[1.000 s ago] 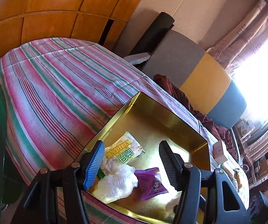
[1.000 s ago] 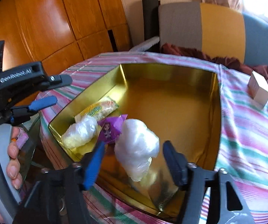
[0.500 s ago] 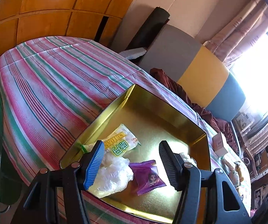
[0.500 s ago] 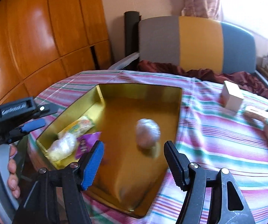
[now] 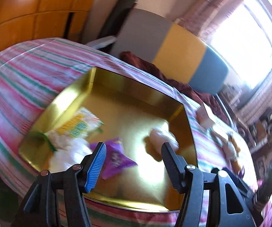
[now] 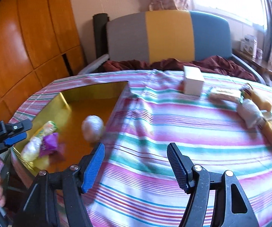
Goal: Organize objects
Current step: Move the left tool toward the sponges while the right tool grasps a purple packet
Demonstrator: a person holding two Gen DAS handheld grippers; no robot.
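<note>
Only right view shows white box [image 6: 192,83], both hand-held grippers [image 5: 132,162] [image 6: 136,162] open, empty

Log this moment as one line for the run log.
left tool: open, empty | right tool: open, empty | gold tray: four packets inside | striped cloth: white box, more packets outside

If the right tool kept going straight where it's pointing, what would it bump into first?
Probably just the striped tablecloth. The right tool is open and empty, with only bare cloth between its fingers, though depth is unclear.
</note>
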